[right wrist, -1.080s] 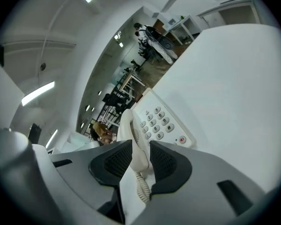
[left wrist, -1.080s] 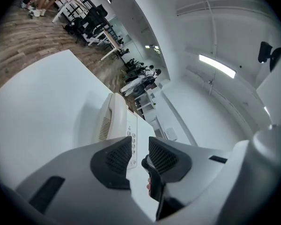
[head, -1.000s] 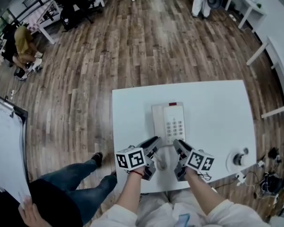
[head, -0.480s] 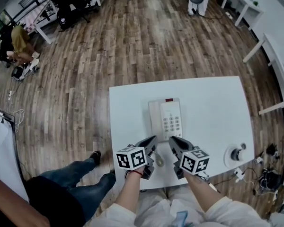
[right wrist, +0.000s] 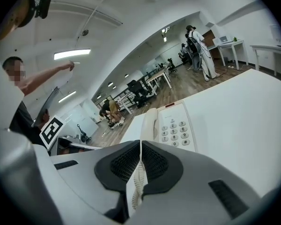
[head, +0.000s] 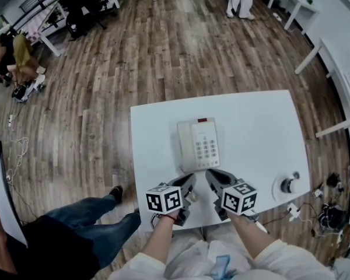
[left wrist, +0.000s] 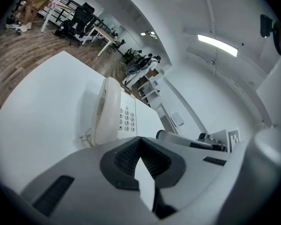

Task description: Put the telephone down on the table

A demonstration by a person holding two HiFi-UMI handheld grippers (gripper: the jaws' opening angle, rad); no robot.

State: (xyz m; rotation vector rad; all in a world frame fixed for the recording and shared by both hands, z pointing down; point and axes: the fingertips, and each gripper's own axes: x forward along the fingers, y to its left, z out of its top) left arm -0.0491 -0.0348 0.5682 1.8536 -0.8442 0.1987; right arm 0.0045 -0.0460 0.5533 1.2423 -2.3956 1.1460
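Telephone (head: 199,144) lies flat at the middle of the table (head: 262,127).
Left gripper (head: 189,181) and right gripper (head: 213,177) hover by the near edge, jaws clenched together on nothing, just short of it.

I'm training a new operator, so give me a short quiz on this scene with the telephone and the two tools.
1. True or false: the telephone is being held in the air above the table.
2. Multiple choice: the handset lies (A) on the telephone, beside the keypad; (B) on the floor; (C) between one tool's jaws.
3. Short answer: how do the jaws of the left tool and the right tool stand?

Key
1. False: it rests on the table.
2. A.
3. Both are shut, at the table's near edge, short of the telephone.
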